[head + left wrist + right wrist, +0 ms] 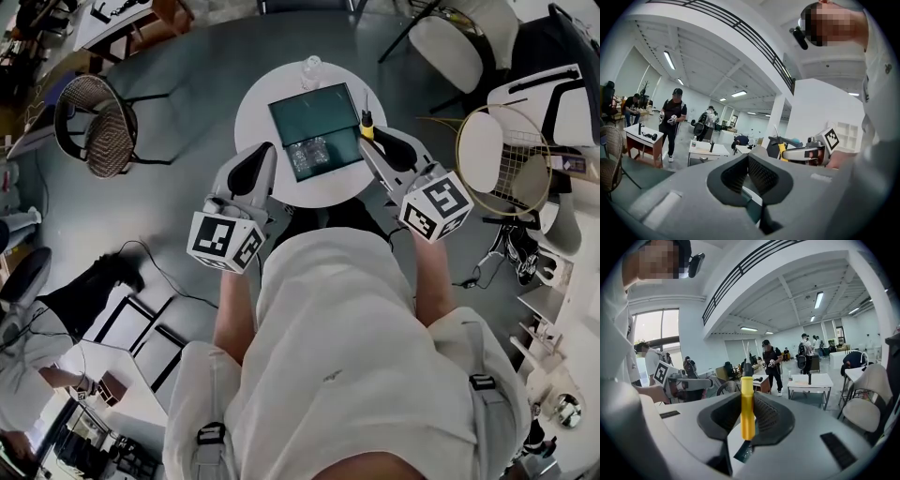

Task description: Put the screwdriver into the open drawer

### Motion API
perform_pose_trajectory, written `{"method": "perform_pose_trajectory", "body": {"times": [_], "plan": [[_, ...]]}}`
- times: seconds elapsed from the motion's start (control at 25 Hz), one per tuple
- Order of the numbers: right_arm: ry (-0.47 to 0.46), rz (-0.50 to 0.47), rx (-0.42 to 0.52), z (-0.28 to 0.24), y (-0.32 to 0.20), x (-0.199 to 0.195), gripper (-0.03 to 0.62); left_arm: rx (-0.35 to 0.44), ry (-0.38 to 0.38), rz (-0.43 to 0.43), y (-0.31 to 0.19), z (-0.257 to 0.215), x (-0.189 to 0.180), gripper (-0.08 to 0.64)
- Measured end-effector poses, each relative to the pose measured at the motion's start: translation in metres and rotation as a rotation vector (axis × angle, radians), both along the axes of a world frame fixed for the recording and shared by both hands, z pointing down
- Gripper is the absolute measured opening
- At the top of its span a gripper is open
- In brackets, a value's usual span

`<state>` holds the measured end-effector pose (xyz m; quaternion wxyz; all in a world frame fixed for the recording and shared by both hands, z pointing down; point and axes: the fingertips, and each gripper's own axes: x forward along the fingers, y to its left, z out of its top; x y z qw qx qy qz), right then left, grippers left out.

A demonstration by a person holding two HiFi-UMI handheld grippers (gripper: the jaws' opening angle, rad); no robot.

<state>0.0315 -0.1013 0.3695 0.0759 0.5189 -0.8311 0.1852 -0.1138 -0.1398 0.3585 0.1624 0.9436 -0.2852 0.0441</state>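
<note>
Right gripper view: right tongs [748, 397] clamped on upright yellow screwdriver [747, 416].
Left tongs [748, 157]: together, empty.
Risk: loose pinch, likely slipping past drawer [309, 112] onto desk [258, 114].

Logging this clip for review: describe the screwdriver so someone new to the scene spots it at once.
In the head view, find the round white table with the dark open drawer on it. At the drawer's right edge, the right gripper is shut on the screwdriver. Its yellow handle with a black end is the only yellow thing at the table.
</note>
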Motion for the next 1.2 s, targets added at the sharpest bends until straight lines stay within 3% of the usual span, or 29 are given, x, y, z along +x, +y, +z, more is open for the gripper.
{"method": "perform_pose_trajectory", "body": {"times": [0.36,0.6,1.2], "plan": [[0.017,-0.125,-0.033,0.039,-0.021,0.01,0.086,-0.036,-0.018,-0.075,-0.009,0.009,0.014,0.011],[0.019,-0.238,-0.109,0.088,-0.028,0.009,0.086,-0.061,-0.038,-0.131,-0.005,0.017,0.024,0.011],[0.078,-0.478,-0.217,0.157,-0.022,-0.006,0.086,-0.147,-0.087,-0.334,0.014,0.045,0.013,0.011]]}}
